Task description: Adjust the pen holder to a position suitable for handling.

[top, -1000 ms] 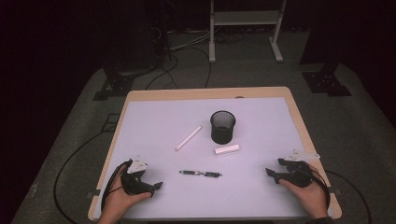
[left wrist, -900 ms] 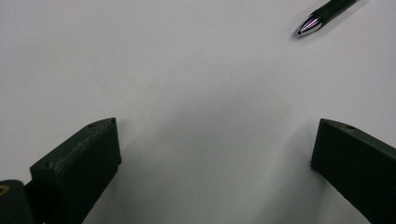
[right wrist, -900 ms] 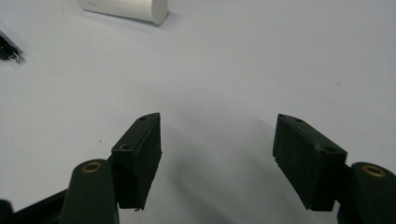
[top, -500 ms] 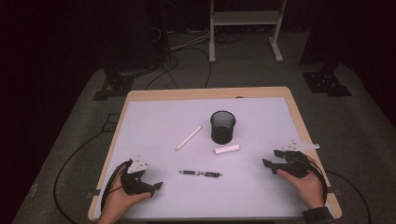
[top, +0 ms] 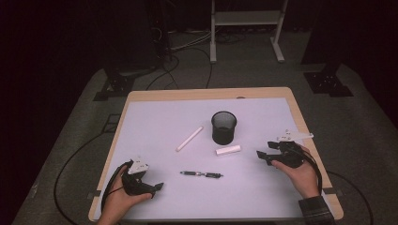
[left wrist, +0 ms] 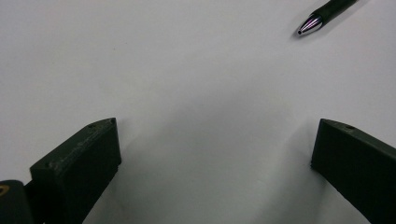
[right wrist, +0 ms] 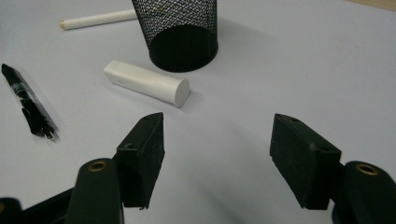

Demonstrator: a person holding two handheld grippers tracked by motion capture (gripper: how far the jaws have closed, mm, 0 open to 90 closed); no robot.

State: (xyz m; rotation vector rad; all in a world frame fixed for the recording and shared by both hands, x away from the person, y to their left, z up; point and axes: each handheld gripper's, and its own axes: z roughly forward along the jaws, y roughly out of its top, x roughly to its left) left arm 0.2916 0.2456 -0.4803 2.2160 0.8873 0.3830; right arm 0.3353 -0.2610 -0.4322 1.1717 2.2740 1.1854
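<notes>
The right gripper [top: 264,156], at the right of the high view, has its jaws wide with nothing between them; they have just been closing a little. Just beyond them, toward frame centre, lies the short white cylinder [right wrist: 147,83], apart from the pads, beside the black mesh cup [top: 223,127]. The left gripper [top: 157,188], lower left, gapes empty near a black pen [top: 201,174]

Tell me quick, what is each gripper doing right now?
Left gripper: open, holding nothing.
Right gripper: open, holding nothing, jaws just closing a little.
</notes>
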